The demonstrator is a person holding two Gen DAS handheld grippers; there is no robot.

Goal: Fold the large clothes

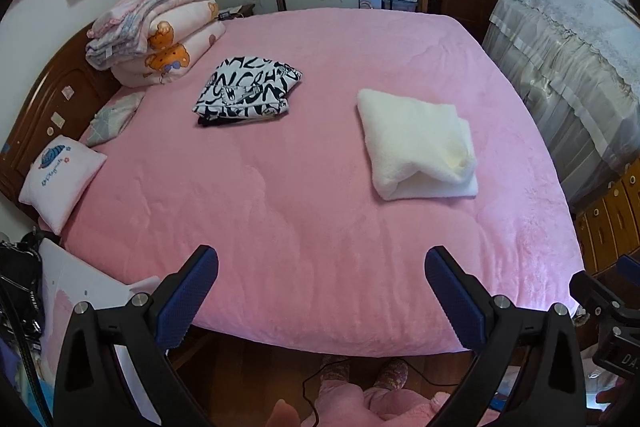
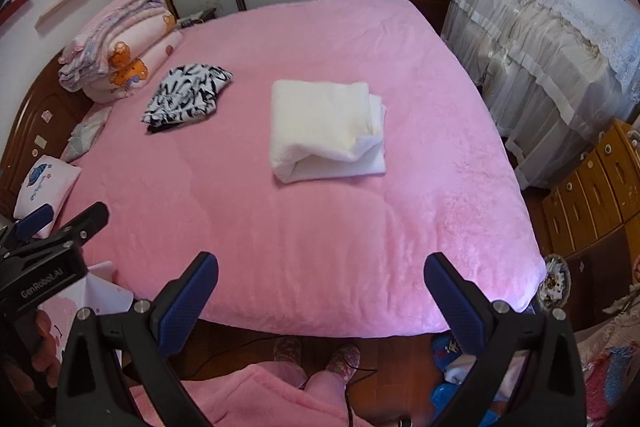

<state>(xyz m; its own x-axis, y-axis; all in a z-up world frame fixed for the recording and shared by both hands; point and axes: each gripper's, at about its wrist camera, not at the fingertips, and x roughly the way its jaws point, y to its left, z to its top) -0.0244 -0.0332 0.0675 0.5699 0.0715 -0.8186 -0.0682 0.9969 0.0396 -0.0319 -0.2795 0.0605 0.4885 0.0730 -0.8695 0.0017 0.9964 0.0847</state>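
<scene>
A folded white fleece garment [image 1: 416,143] [image 2: 326,131] lies on the pink bed [image 1: 304,235] [image 2: 320,239], right of centre. A folded black-and-white patterned garment [image 1: 246,91] [image 2: 186,95] lies further back to the left. My left gripper [image 1: 322,267] hangs open above the bed's near edge, nothing between its blue pads. My right gripper [image 2: 322,269] is open too, at the same near edge, well short of the white garment. The left gripper's body [image 2: 44,251] shows at the left of the right wrist view.
A stack of folded quilts [image 1: 160,27] and small pillows [image 1: 60,179] lie by the wooden headboard [image 1: 44,107] at left. A lace-covered piece of furniture [image 2: 552,39] and wooden drawers [image 2: 592,195] stand at right. A person's slippered feet [image 2: 316,355] stand at the bed's foot.
</scene>
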